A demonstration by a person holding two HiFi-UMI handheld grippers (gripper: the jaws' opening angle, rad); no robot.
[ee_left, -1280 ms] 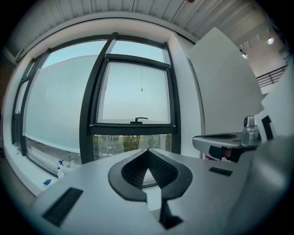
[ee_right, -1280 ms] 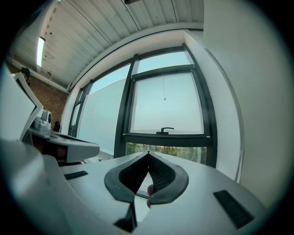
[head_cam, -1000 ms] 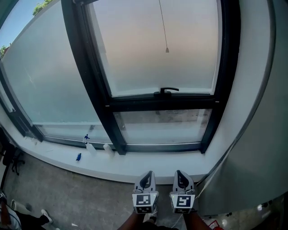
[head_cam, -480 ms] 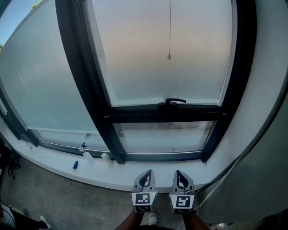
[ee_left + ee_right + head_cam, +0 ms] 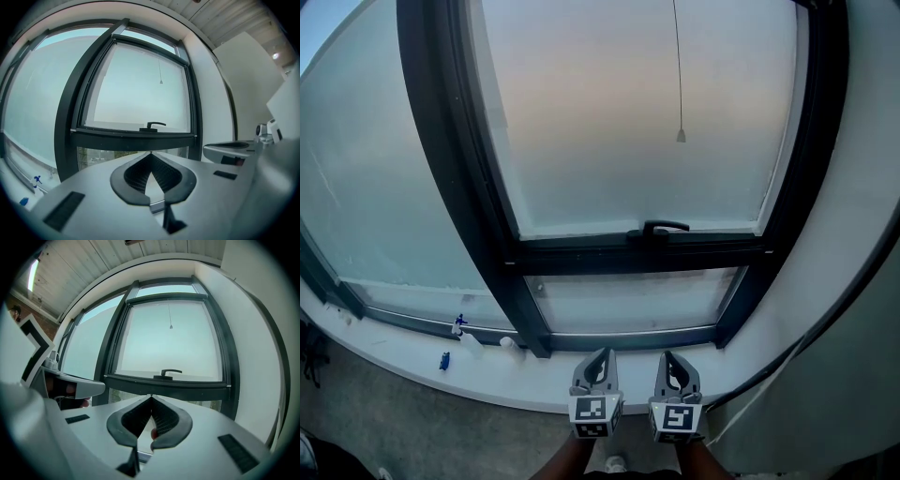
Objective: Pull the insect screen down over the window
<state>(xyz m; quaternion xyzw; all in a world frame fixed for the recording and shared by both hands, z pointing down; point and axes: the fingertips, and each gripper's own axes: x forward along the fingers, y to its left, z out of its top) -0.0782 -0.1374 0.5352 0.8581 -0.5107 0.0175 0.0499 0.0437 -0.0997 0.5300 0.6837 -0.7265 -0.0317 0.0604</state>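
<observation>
Two grippers sit side by side at the bottom centre of the head view, your left gripper (image 5: 600,356) and right gripper (image 5: 667,357), each with its jaws pressed together on nothing. Above them is the window (image 5: 581,122): pale frosted glass in a dark frame, with a black handle (image 5: 664,227) on its lower rail. The insect screen's pull cord (image 5: 678,75) (a thin line ending in a small bead) hangs from the frame's top edge, right of centre. Compared with a second ago, the window looms larger, bead and handle sit lower and further right, and the small bottle (image 5: 461,326) on the sill (image 5: 525,377) is nearer the lower left.
</observation>
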